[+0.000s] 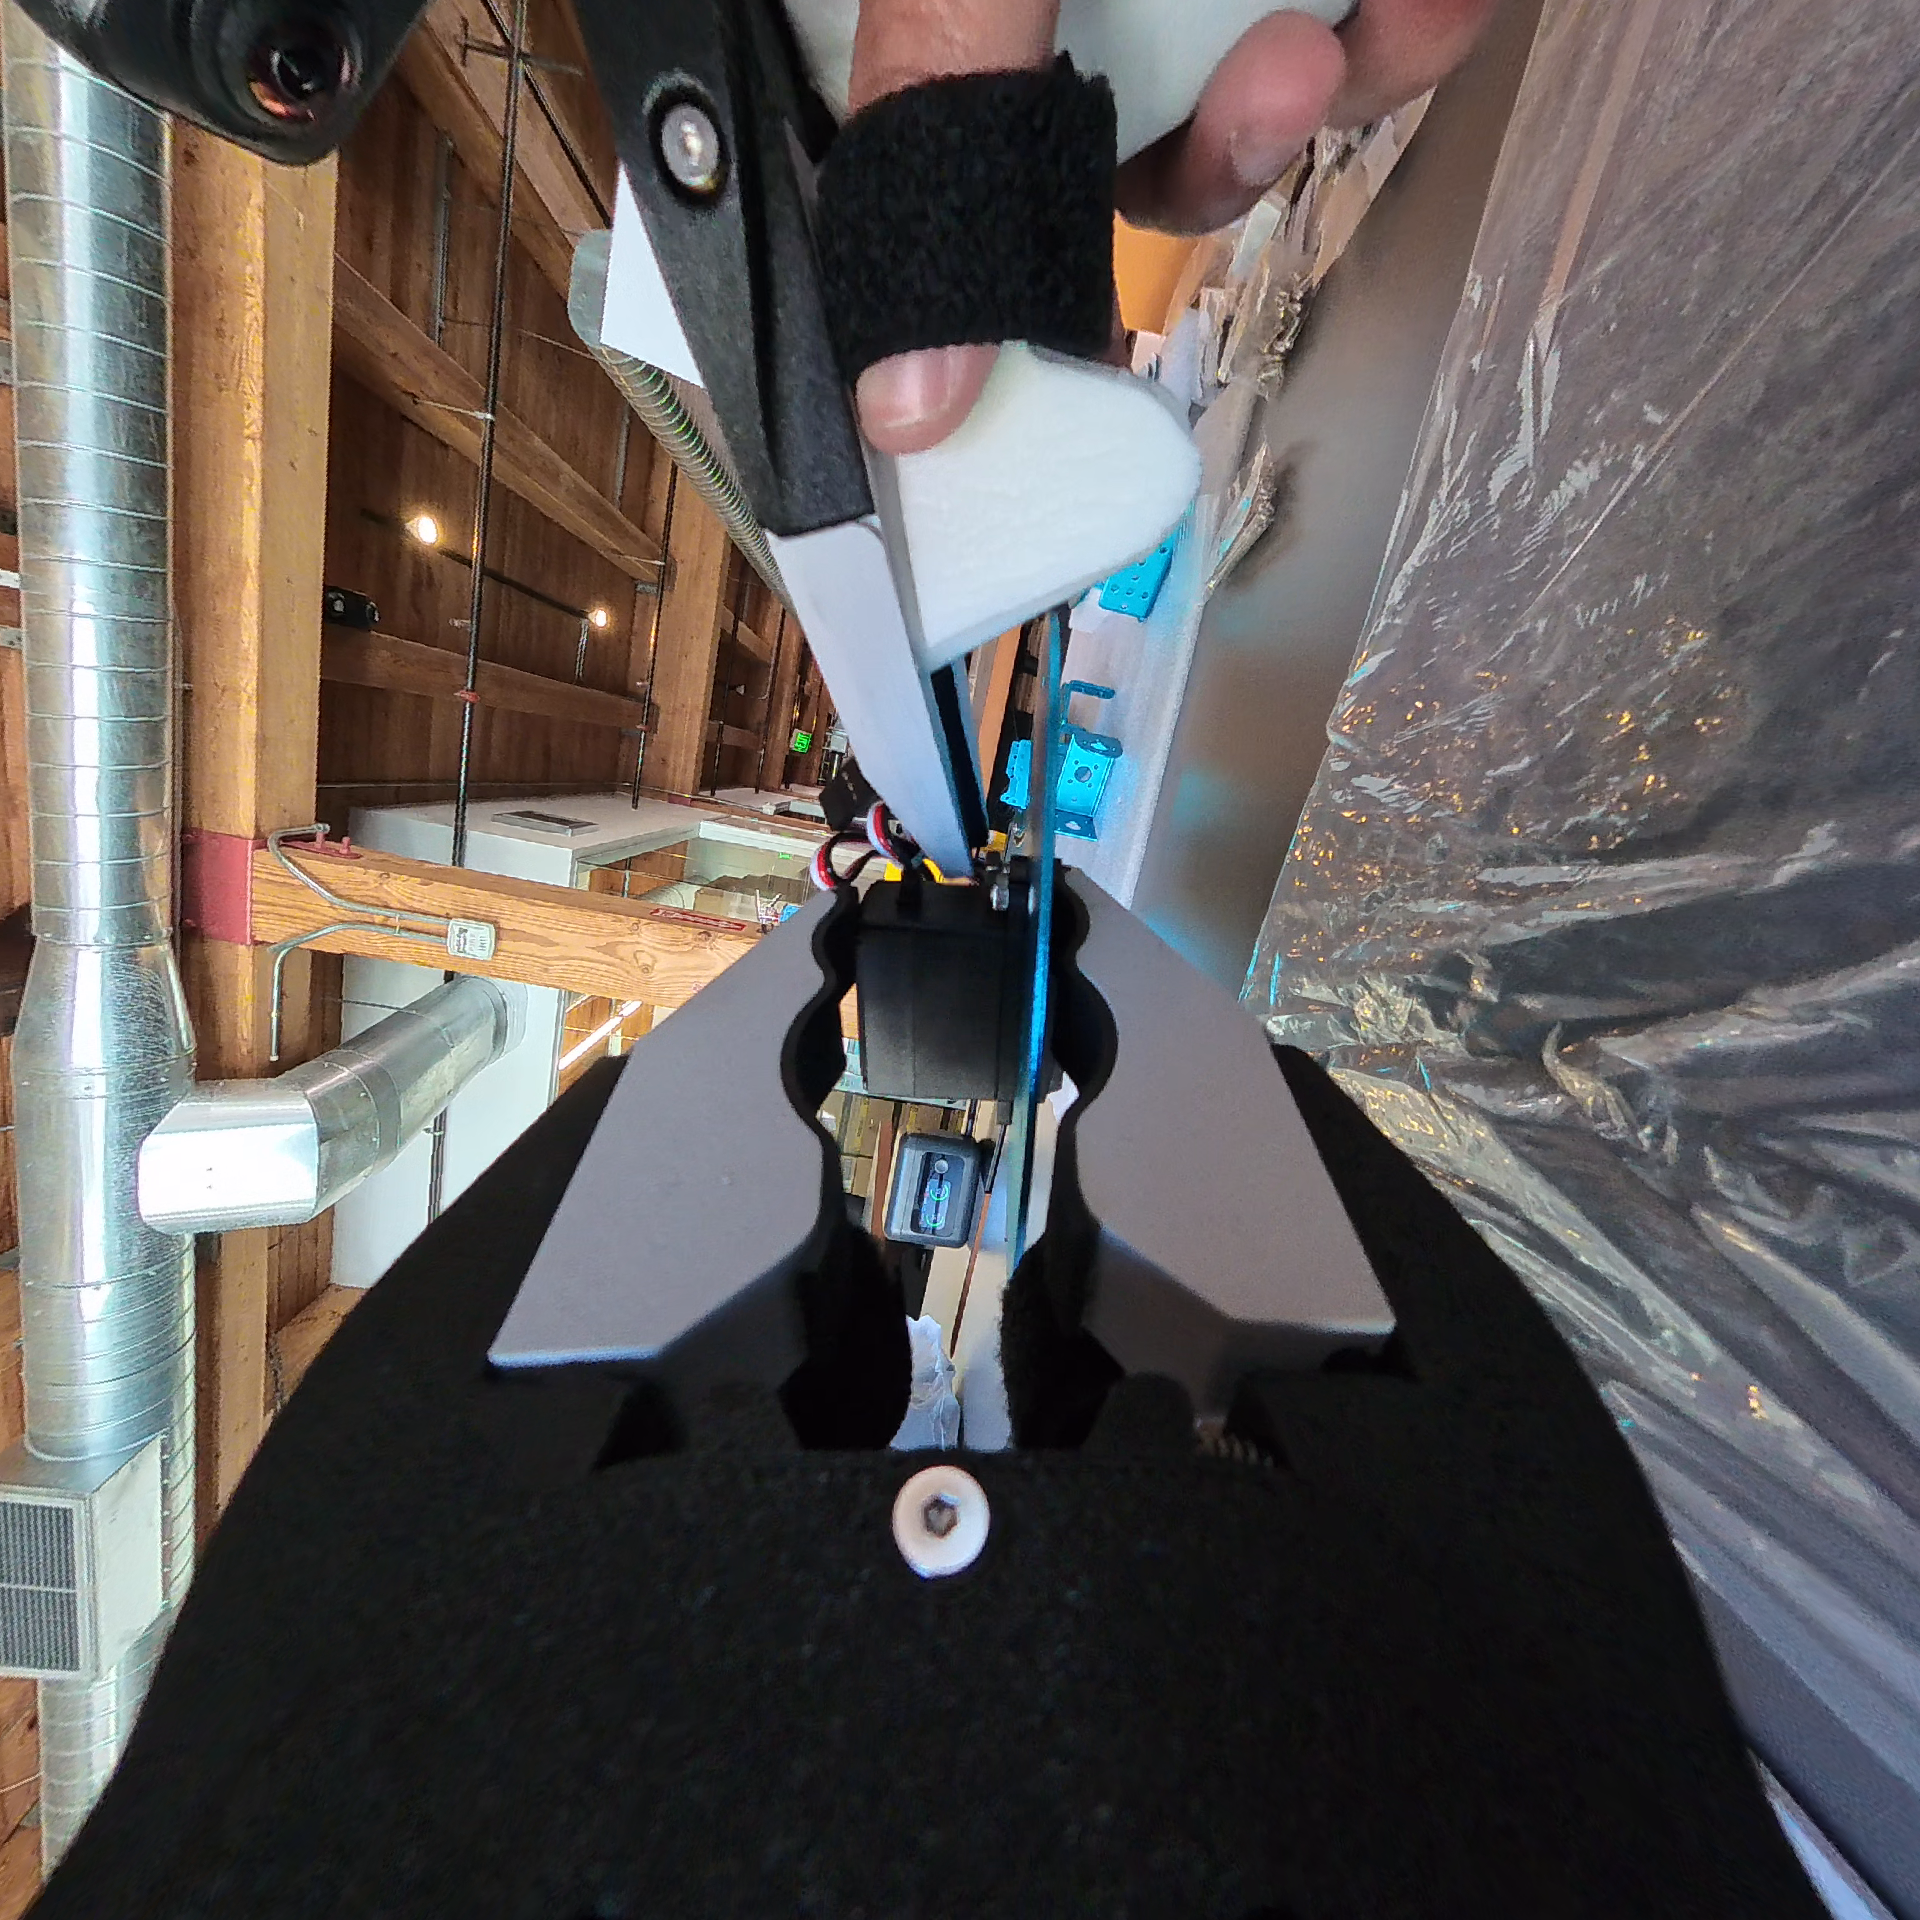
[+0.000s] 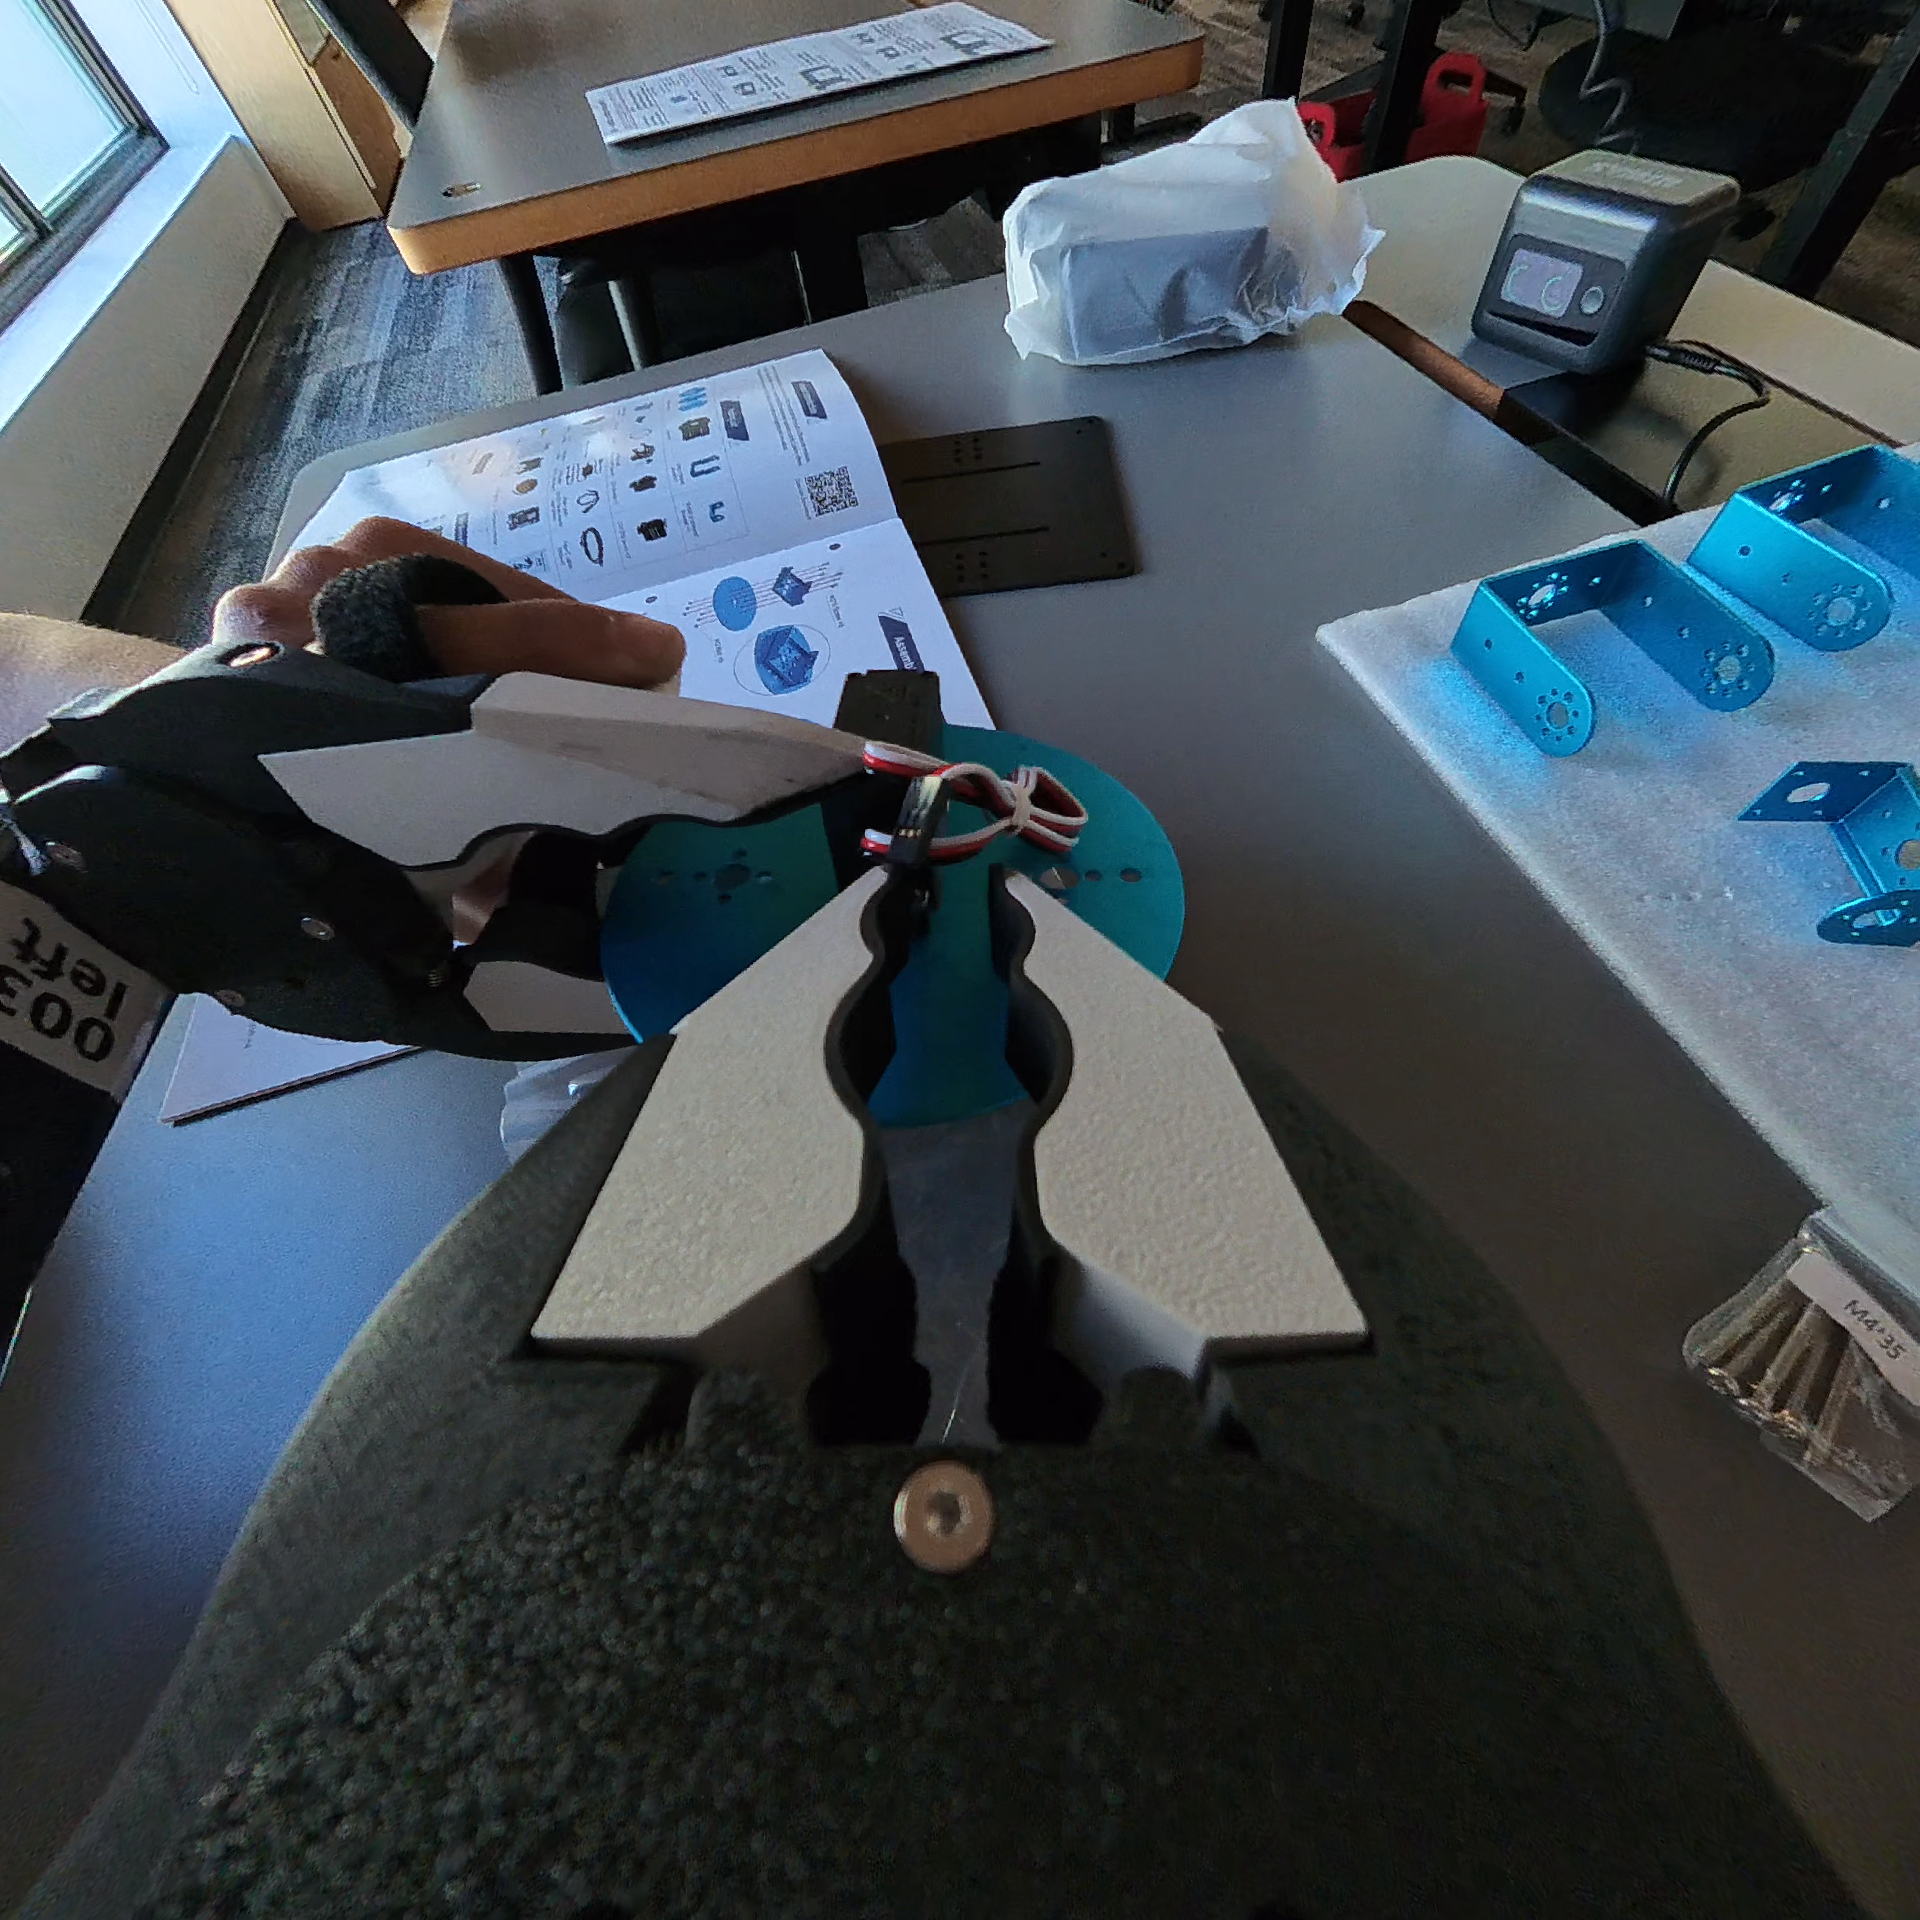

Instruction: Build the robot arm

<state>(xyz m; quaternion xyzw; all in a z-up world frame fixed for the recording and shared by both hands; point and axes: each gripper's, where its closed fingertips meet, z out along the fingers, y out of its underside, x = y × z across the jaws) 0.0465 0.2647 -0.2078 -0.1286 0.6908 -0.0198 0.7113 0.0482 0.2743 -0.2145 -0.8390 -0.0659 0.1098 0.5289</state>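
My left gripper (image 1: 956, 914) is shut on a black servo (image 1: 935, 997) and the round blue disc (image 1: 1039, 1039) fixed to it, seen edge-on. In the right wrist view the left gripper (image 2: 717, 883) holds the disc (image 2: 1091, 862) upright above the table, with the servo (image 2: 888, 707) behind it. The servo's red-and-white lead (image 2: 997, 810) loops in front of the disc. My right gripper (image 2: 940, 883) is partly open at the disc's face, and the lead's black plug hangs between its tips. It reaches in from above in the left wrist view (image 1: 982, 868).
On the grey table (image 2: 1299, 935) lie an open manual (image 2: 644, 488), a black plate (image 2: 1013, 499), a foam sheet (image 2: 1558, 831) with blue brackets (image 2: 1621, 634), a bag of screws (image 2: 1808, 1371), a wrapped box (image 2: 1174, 260) and a small grey device (image 2: 1590, 270). My two grippers' fingertips are within a few centimetres of each other. The black plate (image 2: 1013, 499) is about equally far from each gripper, around 30 cm.
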